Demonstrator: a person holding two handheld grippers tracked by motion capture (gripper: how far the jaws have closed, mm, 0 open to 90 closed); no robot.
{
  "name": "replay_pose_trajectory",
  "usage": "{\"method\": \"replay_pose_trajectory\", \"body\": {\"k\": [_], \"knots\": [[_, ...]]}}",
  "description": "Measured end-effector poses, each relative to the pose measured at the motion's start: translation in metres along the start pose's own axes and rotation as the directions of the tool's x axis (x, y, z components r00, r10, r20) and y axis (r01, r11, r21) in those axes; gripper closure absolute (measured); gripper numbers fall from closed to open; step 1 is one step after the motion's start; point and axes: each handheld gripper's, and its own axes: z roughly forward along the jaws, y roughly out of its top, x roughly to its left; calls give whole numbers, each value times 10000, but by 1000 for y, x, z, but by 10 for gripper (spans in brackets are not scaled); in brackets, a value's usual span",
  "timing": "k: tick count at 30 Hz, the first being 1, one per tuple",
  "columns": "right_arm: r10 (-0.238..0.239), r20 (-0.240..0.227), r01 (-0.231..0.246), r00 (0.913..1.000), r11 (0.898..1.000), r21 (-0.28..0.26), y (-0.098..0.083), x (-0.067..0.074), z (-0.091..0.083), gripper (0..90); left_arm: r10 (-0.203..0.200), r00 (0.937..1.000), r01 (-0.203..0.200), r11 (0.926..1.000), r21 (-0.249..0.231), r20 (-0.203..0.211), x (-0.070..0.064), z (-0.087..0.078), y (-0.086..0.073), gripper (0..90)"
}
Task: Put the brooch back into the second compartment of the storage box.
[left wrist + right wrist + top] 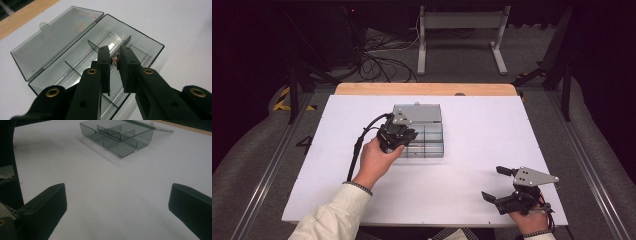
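A clear smoky plastic box (pixel 432 145) with dividers lies open mid-table, its lid (pixel 418 113) folded flat behind it. My left gripper (pixel 406 137) hovers over the box's left part. In the left gripper view the jaws (pixel 114 51) are nearly closed, pinching a small copper-coloured part (pixel 115 60) above a middle compartment of the box (pixel 143 40), beside the lid (pixel 55 37). My right gripper (pixel 496 183) rests near the table's front right corner. It stands wide open and empty (pixel 118 192), facing the box (pixel 125 143) from a distance.
The white board (pixel 472 165) covers the table, with a wooden strip (pixel 427 89) along its far edge. A metal stand (pixel 462 22) and loose cables (pixel 379 62) are on the floor beyond. A person's sleeve (pixel 337 215) enters at the bottom left.
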Motion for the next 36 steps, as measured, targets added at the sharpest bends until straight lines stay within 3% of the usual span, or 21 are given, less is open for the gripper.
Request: {"method": "replay_pose_trajectory", "body": {"k": [15, 27, 36], "knots": [[5, -33, -5, 10000, 10000, -10, 0, 0, 0, 24, -440, 9987, 439, 9990, -26, -260, 11, 18, -3, 790], [9, -46, -9, 10000, 10000, -25, 0, 0, -1, 24, -1256, 9920, 1256, 9921, 13, -109, 22, 34, -6, 790], [5, -72, -5, 10000, 10000, -38, -1, -1, -1, 24, -1321, 9911, 1324, 9909, 226, -159, 23, 41, -8, 789]]}}
